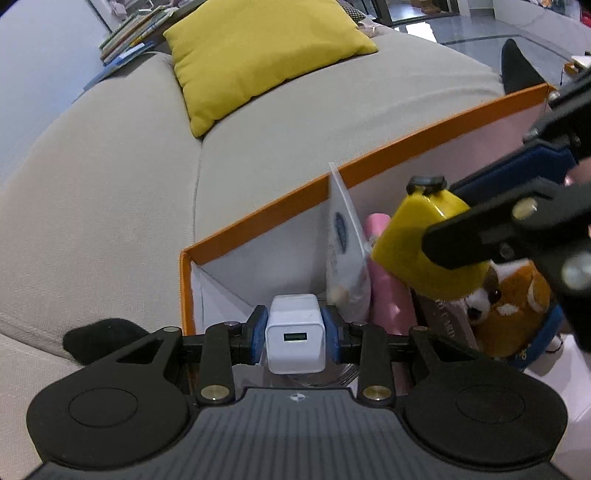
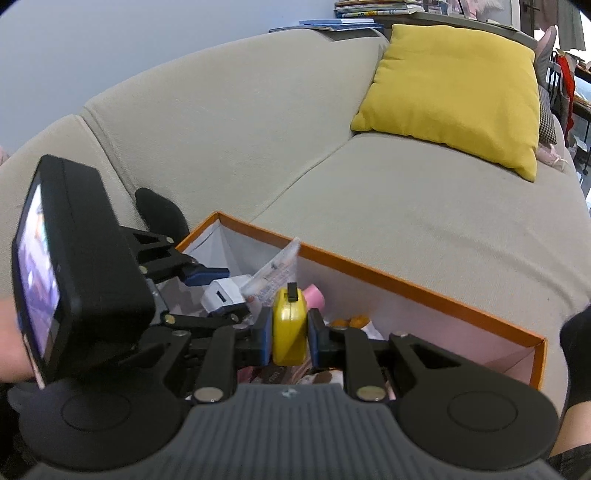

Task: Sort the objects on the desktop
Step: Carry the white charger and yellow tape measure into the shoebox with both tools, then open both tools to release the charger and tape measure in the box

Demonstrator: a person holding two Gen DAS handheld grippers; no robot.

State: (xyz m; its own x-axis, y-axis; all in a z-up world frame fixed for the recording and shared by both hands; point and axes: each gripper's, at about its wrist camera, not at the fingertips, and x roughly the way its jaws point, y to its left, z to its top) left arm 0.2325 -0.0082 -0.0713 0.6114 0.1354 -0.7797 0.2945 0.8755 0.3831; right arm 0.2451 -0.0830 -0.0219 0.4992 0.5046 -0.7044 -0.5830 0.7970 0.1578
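Over the orange-rimmed box, the left gripper clamps one white USB charger; the right gripper clamps one yellow tape measure. Inside: one plush toy, one pink roll.

A box sits on the sofa, against the front of the seat. A cushion leans on the sofa's back, well apart from the box, and books lie on a ledge behind the sofa. Inside the box, a plastic bag stands against the far wall, a roll lies just beside it, and a plush toy rests further along. The left gripper holds a charger over one end of the box; the right gripper holds a tape measure over the middle.
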